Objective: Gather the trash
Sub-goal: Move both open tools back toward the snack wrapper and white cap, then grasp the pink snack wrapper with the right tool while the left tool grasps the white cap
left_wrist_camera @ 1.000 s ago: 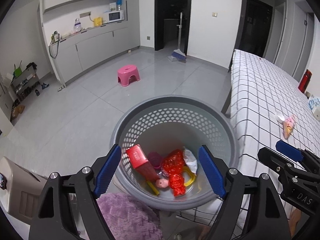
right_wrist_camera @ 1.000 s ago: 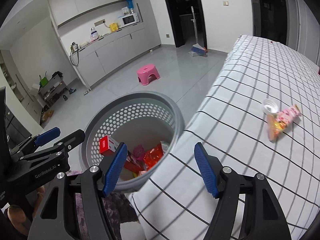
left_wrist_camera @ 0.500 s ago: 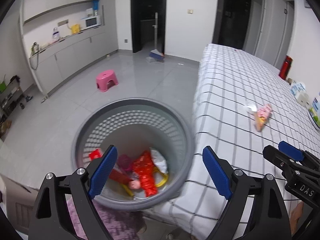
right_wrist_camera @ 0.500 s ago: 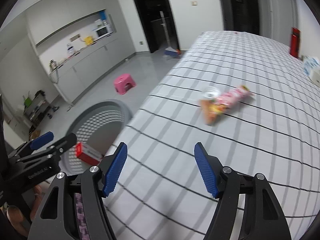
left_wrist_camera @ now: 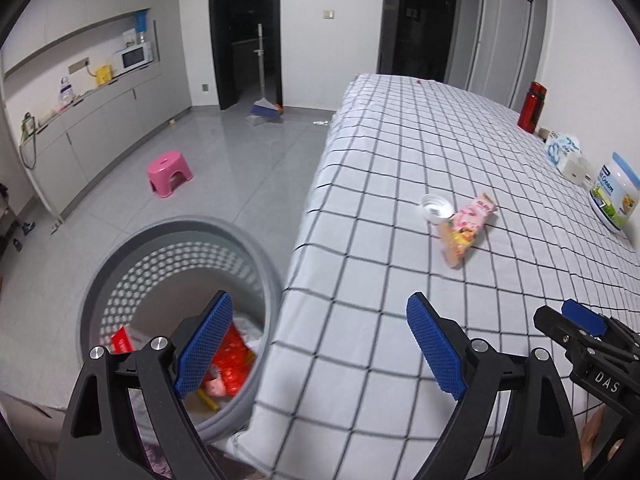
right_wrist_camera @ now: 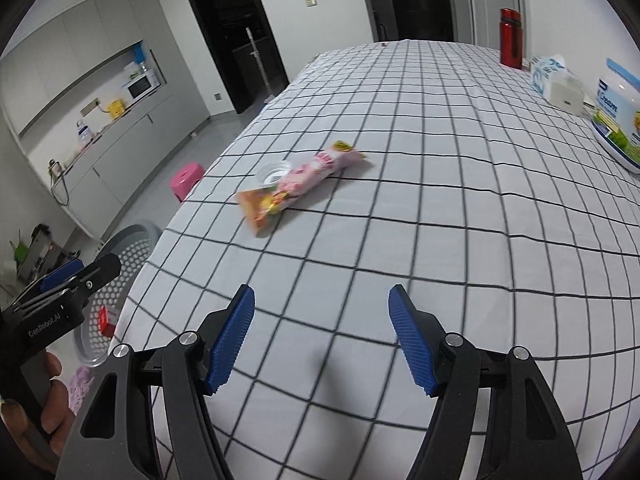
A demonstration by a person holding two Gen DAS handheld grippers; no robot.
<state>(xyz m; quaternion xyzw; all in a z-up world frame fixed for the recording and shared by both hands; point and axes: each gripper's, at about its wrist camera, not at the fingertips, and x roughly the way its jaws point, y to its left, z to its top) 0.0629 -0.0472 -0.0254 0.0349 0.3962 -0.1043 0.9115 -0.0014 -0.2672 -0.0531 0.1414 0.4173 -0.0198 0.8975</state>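
A pink and orange snack wrapper (left_wrist_camera: 466, 228) (right_wrist_camera: 298, 182) lies on the checked tablecloth, with a small clear plastic cup (left_wrist_camera: 434, 205) (right_wrist_camera: 274, 172) touching its far side. A grey perforated basket (left_wrist_camera: 120, 264) (right_wrist_camera: 136, 240) stands on the floor by the table's left edge and holds red wrappers and other trash (left_wrist_camera: 230, 354). My left gripper (left_wrist_camera: 320, 342) is open and empty over the table edge beside the basket. My right gripper (right_wrist_camera: 322, 334) is open and empty above the cloth, short of the wrapper.
A white tub (right_wrist_camera: 618, 120), a tissue pack (right_wrist_camera: 556, 78) and a red bottle (right_wrist_camera: 511, 38) stand along the table's right side. A pink stool (left_wrist_camera: 168, 168) and a broom (left_wrist_camera: 262, 108) are on the floor. A purple mat (right_wrist_camera: 80, 384) lies by the basket.
Both grippers have swung right, away from the basket and toward the table. The wrapper and cup now sit closer to the middle of both views. Both stay open.
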